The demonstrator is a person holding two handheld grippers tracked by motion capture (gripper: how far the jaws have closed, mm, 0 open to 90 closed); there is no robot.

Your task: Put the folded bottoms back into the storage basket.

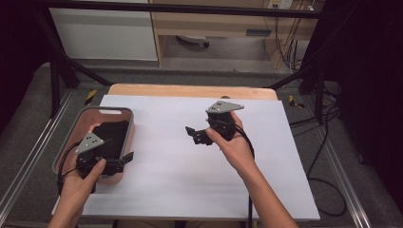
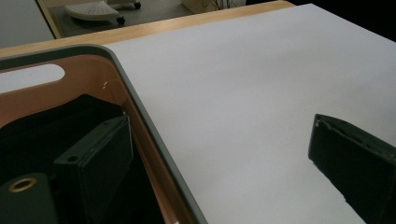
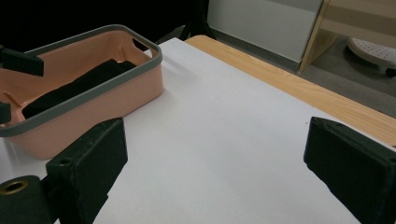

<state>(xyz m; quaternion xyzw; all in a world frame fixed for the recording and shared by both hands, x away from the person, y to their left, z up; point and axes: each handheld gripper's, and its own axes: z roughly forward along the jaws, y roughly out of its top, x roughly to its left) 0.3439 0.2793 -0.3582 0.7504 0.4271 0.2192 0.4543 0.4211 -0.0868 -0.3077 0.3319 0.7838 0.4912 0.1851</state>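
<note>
The black folded cloth lay inside the peach plastic bin with a grey rim, left of frame. The left gripper was held wide open and empty, straddling the bin's rim; it'd be best dipped deeper before closing. The right gripper was also spread open, empty, mid-frame above the white sheet-covered table. Wooden cabinets and a grey floor were seen along the top.

I see a peach-pink bin w/ grey rim, black cloth inside. Sheet plain white; table edge light wood.
</note>
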